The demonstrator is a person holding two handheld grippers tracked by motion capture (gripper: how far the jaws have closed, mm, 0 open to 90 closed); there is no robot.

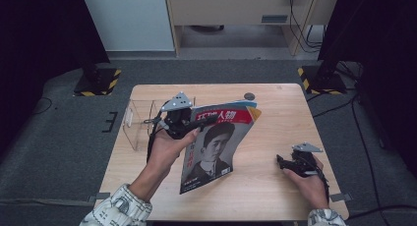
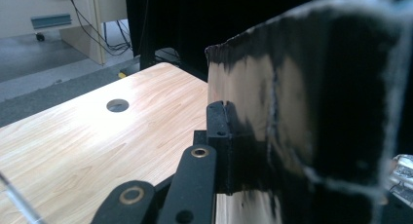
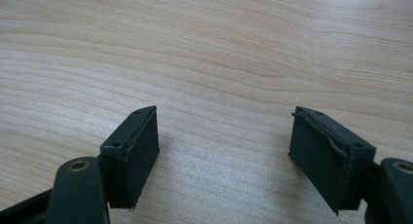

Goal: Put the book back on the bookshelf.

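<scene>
Magazine [image 1: 216, 147] hangs above the middle of the worktop [image 1: 275, 113], cover facing the camera, its lower corner close to the wood. The left tool [image 1: 189, 124] is clamped on its upper left edge, so it droops and fans freely, probably for carrying toward the clear acrylic rack [image 1: 140, 123] just to the left. That forearm reaches forward, wrist raised. The right tool [image 1: 290, 163] rests low on the worktop, well apart, its jaws spread with nothing between them.
</scene>
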